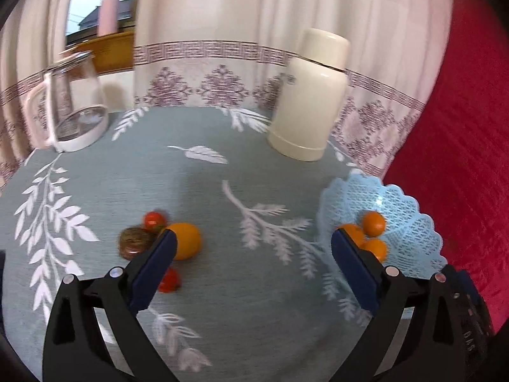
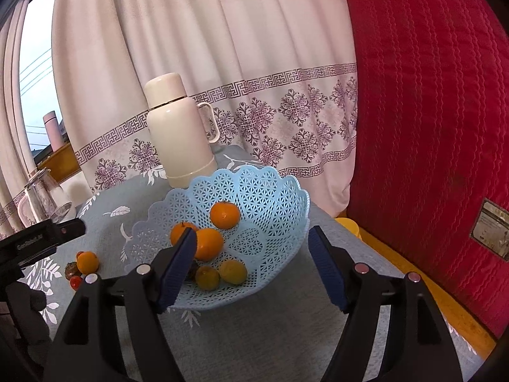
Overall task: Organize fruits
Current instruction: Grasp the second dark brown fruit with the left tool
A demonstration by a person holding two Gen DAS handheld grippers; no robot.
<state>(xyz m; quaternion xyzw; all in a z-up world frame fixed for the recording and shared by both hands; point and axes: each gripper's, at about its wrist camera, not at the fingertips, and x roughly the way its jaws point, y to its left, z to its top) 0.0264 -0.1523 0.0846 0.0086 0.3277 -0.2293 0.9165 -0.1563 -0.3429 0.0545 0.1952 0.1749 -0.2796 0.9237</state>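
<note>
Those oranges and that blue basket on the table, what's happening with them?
A person is sorting fruit into the blue basket with two hand-held grippers. Several oranges and yellowish fruits already lie in it. An orange, small red fruits and a brownish one are on the tablecloth outside it. The left tool is open and empty over the cloth; the right tool is open by the basket.

One blue basket [image 2: 273, 191] holds five fruits: three oranges [image 2: 224, 215] and two yellow-green ones [image 2: 233, 271]. On the counter [image 1: 222, 302] lie four more: one orange [image 1: 186, 240], two small red fruits [image 1: 153, 219] and one brown fruit [image 1: 133, 242]. One cream flask [image 1: 310, 102], one glass jug [image 1: 71, 102] and one pink bottle [image 1: 109, 11] stand behind
</note>
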